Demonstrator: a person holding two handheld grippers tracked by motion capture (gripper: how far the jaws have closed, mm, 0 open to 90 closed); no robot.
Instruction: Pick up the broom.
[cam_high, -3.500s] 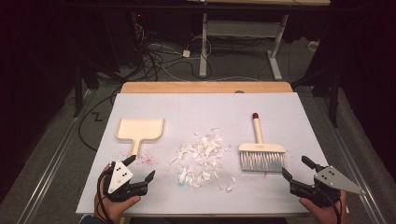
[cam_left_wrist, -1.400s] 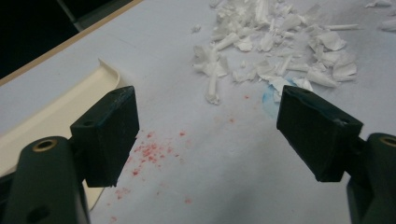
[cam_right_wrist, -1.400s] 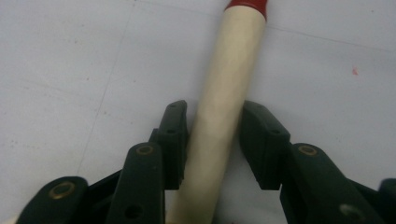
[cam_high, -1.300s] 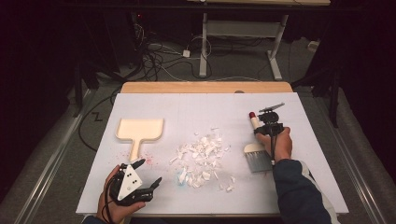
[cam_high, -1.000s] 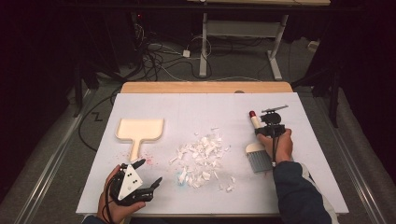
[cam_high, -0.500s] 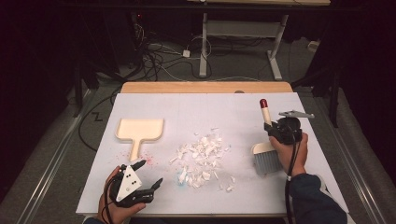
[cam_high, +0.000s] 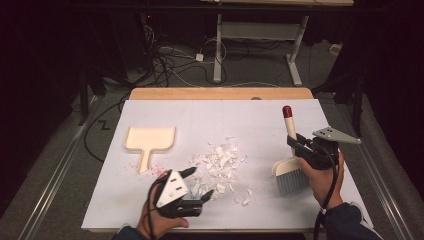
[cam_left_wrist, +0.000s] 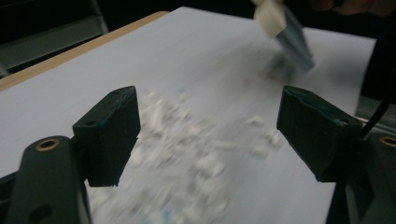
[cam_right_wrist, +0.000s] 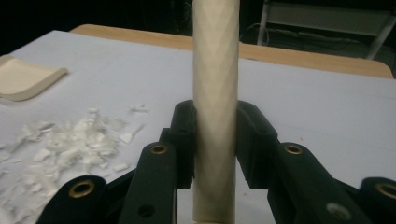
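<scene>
While the right gripper (cam_high: 295, 145) is pinching the brush (cam_high: 289, 160) by its pale handle, the bristles are hanging just above the white sheet (cam_high: 250, 120) at its right side. Beside the paper scraps (cam_high: 220, 165), the left gripper (cam_high: 200, 184) is holding its 2 jaws spread, gripping nothing.

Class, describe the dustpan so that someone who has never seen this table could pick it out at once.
Start at the white sheet covering the table, then go to its left half, beyond the left gripper and left of the pile of white scraps. The dustpan lies flat there: a cream, shallow square tray with a short handle pointing towards the person, unlike the brush, which has bristles and a red-tipped handle.
</scene>
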